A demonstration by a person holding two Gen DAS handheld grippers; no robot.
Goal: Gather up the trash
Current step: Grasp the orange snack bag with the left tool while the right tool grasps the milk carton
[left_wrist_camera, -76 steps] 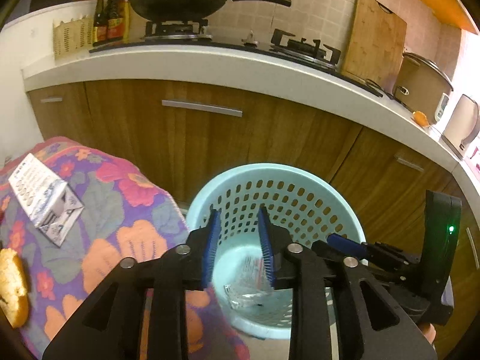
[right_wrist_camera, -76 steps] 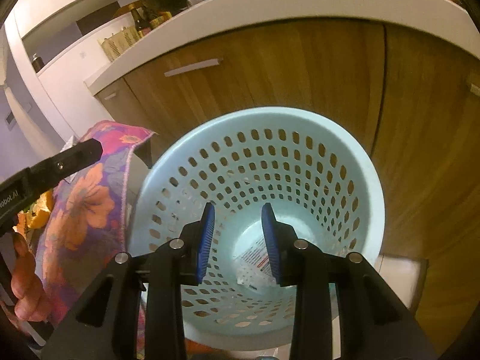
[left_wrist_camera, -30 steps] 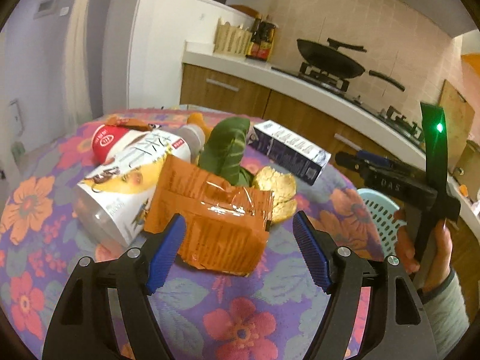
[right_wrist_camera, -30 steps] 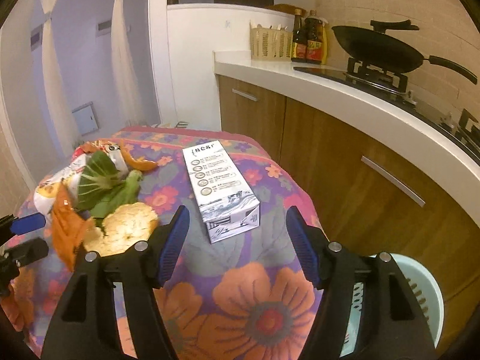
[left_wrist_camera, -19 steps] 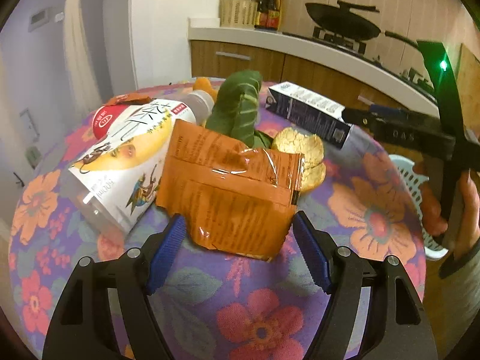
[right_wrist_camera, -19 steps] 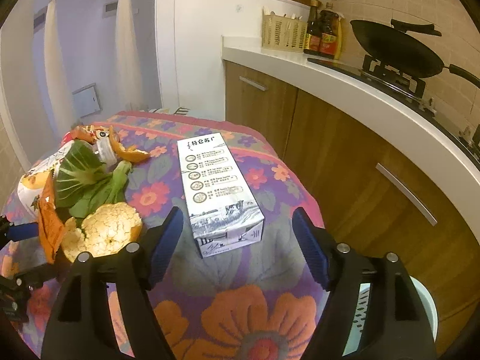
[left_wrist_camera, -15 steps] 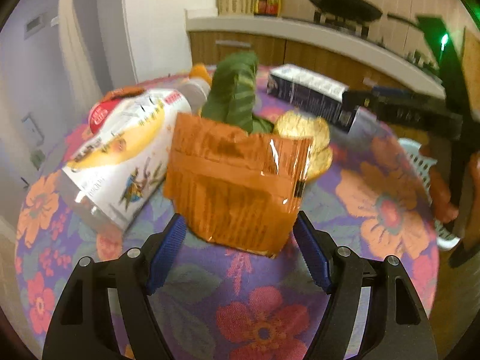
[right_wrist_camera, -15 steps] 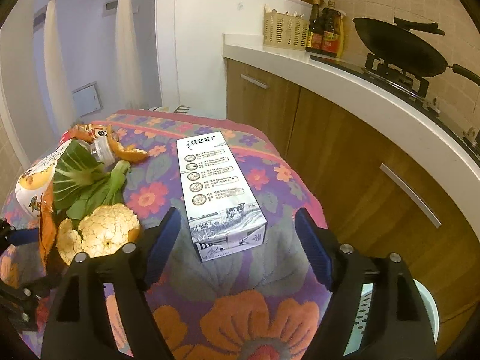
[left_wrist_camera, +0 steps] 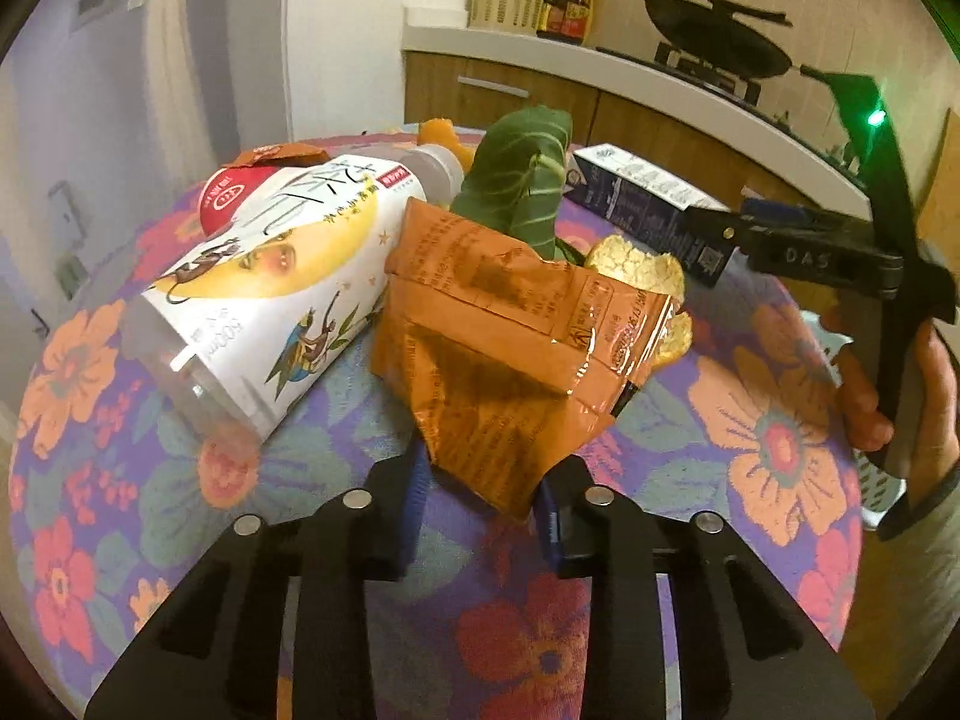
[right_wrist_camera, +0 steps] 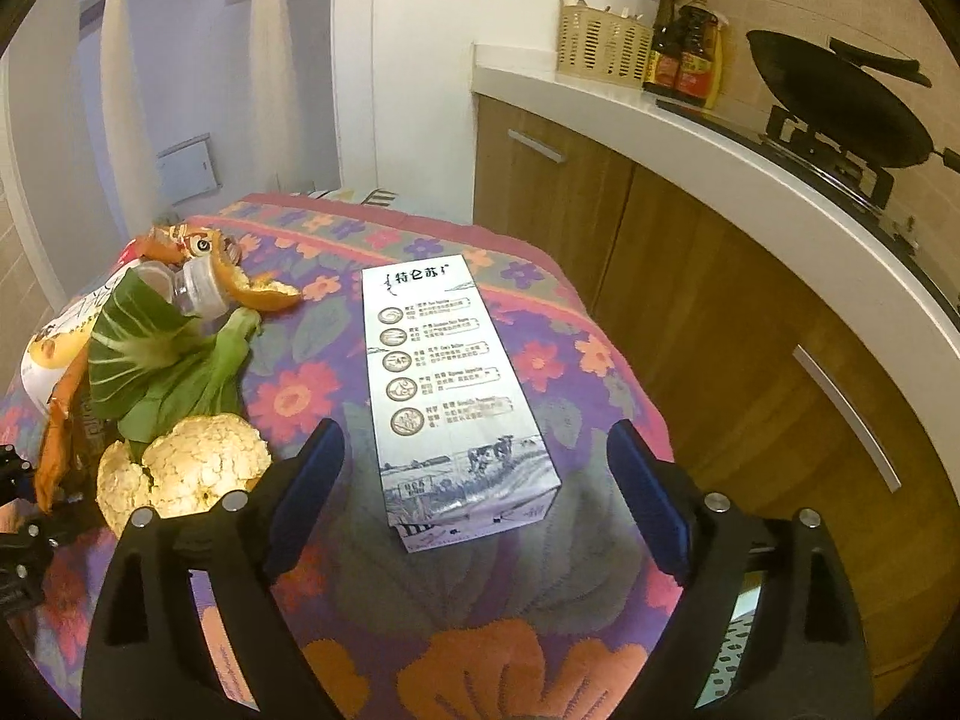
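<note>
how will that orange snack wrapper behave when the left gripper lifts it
The orange snack wrapper looks creased, torn open and flat, so probably light and floppy. Its glossy film may slip. The left gripper is closing on its lower corner, so the rest will likely droop.

Floral tablecloth (right_wrist_camera: 540, 360), black wok (right_wrist_camera: 840, 96) on stove, sauce bottles (right_wrist_camera: 684, 54), yellow basket (right_wrist_camera: 603, 42)

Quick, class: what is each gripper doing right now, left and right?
Left gripper: fingers closing on the orange wrapper.
Right gripper: opening, holding nothing; milk carton lies ahead.
</note>
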